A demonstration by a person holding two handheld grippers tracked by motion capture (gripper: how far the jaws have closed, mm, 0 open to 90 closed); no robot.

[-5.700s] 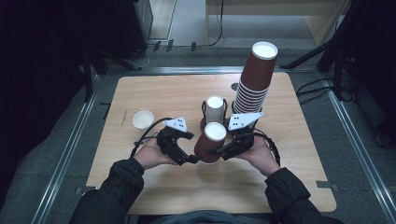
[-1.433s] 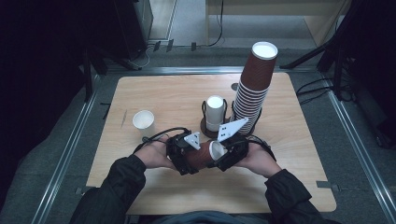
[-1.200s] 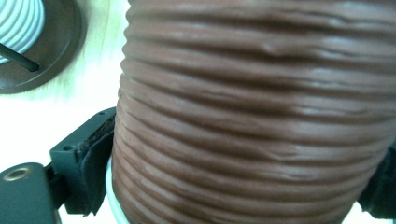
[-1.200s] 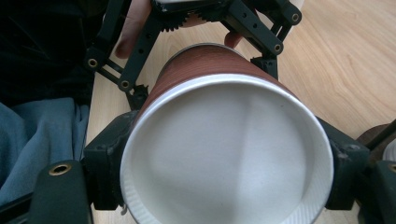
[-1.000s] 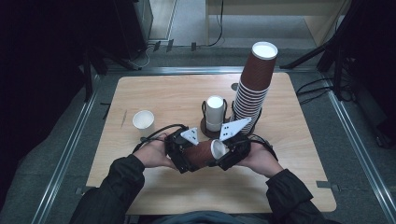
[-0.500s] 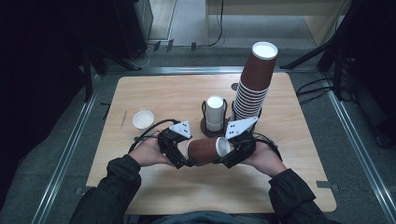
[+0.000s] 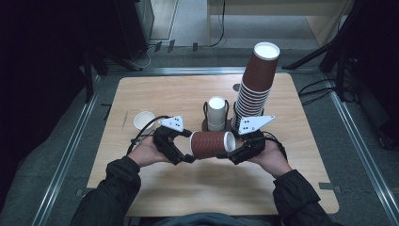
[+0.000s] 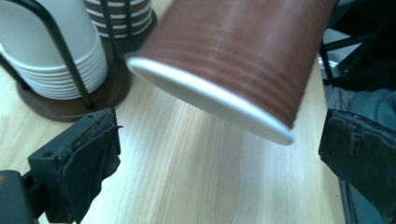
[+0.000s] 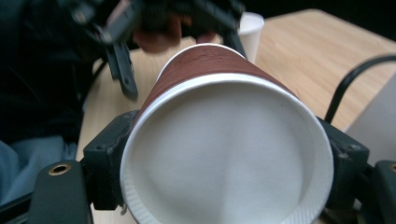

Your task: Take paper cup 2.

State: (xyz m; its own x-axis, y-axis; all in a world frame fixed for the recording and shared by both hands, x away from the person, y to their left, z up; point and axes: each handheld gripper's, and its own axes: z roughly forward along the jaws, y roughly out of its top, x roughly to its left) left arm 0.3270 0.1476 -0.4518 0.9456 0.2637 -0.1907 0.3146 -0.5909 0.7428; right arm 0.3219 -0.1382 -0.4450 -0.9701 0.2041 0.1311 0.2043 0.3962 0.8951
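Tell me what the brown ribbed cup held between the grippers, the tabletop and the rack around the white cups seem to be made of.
The brown ribbed cup looks like matte paper: fine ripples outside, plain white inside, rolled rim. The tabletop seems pale wood or wood-look laminate, with straight grain and a low sheen. The rack appears to be thin black metal wire on a dark round base, possibly wood.

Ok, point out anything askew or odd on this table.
The brown cup lies sideways in mid-air, gripped near its mouth by the right tool, while the left tool is open at its base. The tall stack leans slightly. Nothing spilled.
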